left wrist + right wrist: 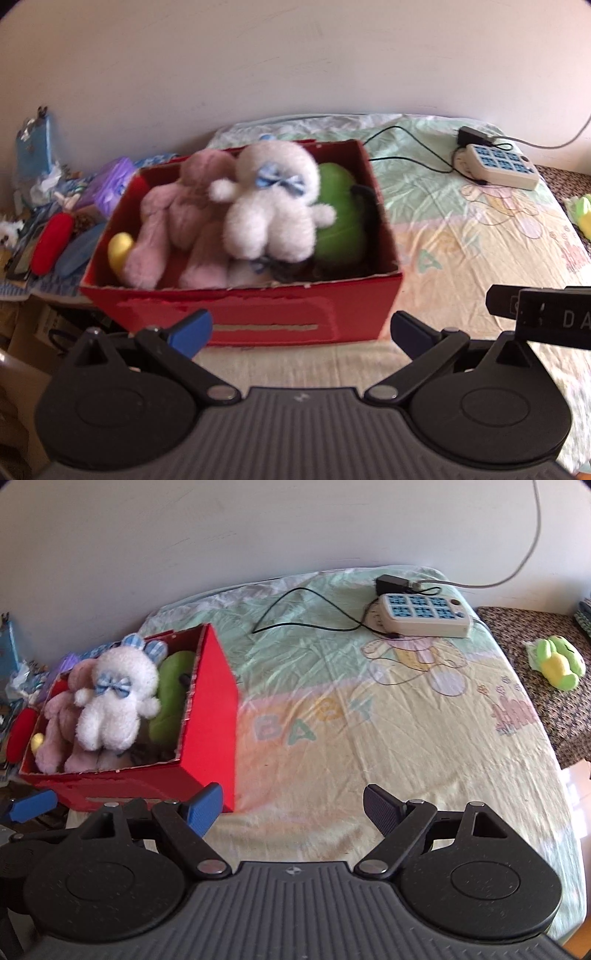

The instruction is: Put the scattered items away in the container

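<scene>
Left wrist view: the left tool, fingers spread apart and empty, is levelled just in front of the red box, which stands on the bed. Packed inside are a white plush bunny lying on top, a pink plush at its 9 o'clock and a green plush at its 3 o'clock; the load appears piled high because the box is nearly full. Right wrist view: the right tool, likewise parted and holding nothing, hovers low over the sheet with the box at 10 o'clock. A power strip lies at 1 o'clock; a green-and-yellow plush remains outside, at 2 o'clock, probably the next item.
</scene>
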`<action>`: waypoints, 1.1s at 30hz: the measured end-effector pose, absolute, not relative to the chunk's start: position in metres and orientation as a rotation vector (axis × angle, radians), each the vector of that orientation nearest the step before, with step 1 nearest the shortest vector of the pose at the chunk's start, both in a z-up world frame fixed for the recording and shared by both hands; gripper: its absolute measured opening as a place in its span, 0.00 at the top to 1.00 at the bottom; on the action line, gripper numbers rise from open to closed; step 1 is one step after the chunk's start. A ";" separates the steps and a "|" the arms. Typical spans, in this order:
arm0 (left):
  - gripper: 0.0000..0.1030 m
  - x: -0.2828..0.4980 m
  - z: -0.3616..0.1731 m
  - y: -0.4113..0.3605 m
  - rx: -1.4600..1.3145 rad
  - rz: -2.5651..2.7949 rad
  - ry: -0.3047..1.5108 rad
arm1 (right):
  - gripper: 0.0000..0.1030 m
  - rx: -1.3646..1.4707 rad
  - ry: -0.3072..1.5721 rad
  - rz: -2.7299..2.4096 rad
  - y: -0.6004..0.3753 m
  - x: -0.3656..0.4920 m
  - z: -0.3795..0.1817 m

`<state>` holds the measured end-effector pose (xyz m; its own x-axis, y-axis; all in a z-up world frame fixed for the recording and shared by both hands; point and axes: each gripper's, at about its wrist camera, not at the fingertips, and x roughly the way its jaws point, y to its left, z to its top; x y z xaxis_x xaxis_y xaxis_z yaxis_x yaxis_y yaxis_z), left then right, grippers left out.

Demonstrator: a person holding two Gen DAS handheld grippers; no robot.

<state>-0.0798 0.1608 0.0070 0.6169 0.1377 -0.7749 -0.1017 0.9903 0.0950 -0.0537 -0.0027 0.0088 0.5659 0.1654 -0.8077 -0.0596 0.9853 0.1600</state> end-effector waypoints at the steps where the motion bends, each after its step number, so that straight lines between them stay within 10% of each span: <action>1: 0.00 -0.081 0.007 0.166 0.040 0.149 0.897 | 0.17 0.114 0.960 0.146 0.002 -0.053 0.009; 33: 0.00 -0.041 0.019 0.288 0.005 0.212 0.957 | 0.17 0.026 0.995 0.206 0.131 -0.016 0.023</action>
